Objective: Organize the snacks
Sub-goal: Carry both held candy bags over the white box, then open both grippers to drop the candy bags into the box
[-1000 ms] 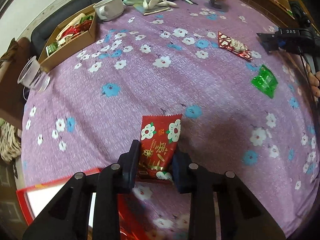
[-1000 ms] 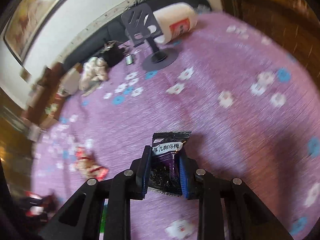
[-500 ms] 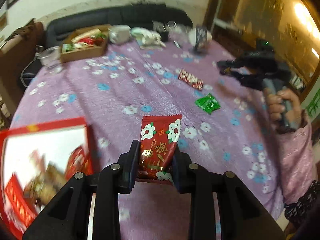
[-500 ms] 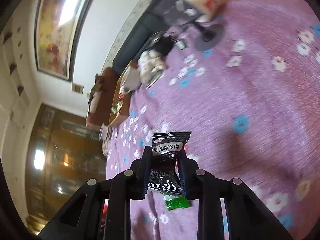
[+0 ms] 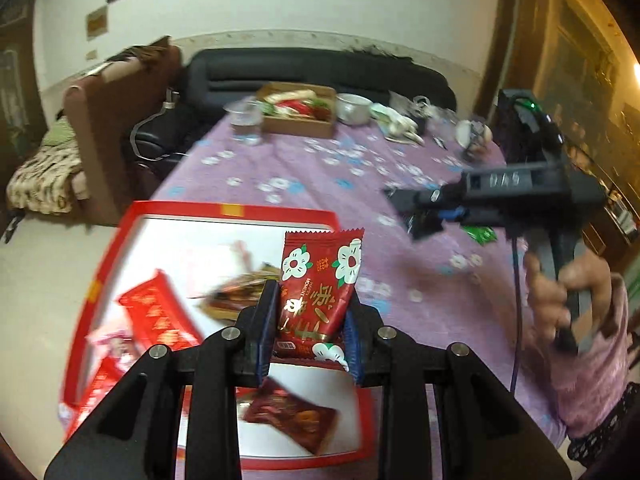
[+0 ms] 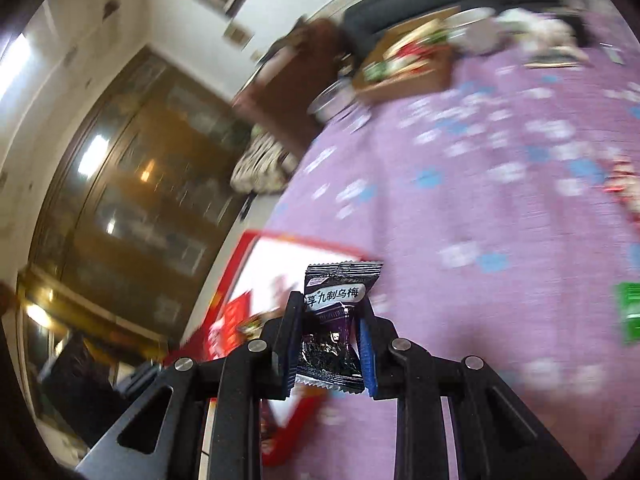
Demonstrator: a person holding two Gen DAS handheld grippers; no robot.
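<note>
The surface (image 5: pixel 360 184) carries a purple cloth with a flower print. At its near left edge sits a red-rimmed box (image 5: pixel 224 210) with a white floor, holding several red snack packets. A brown cardboard tray (image 5: pixel 298 124) of mixed snacks stands at the far end, beside a clear cup (image 5: pixel 245 118) and a white bowl (image 5: pixel 353 109).

The left gripper (image 5: pixel 310 328) angles downward over the red-rimmed box. Its jaws stand narrowly apart and are clamped on a red flower-print packet (image 5: pixel 320 280), which stands upright between the pads, above the box floor.

The right gripper (image 6: pixel 330 332), seen from the left wrist as a black tool (image 5: pixel 500 196) gripped by a hand (image 5: pixel 568 292) in a pink sleeve, is tilted downward near the box's corner. Its jaws are nearly closed on a black plum packet (image 6: pixel 334 320), held upright.

A green packet (image 6: pixel 629 312) lies loose on the cloth to the right.
</note>
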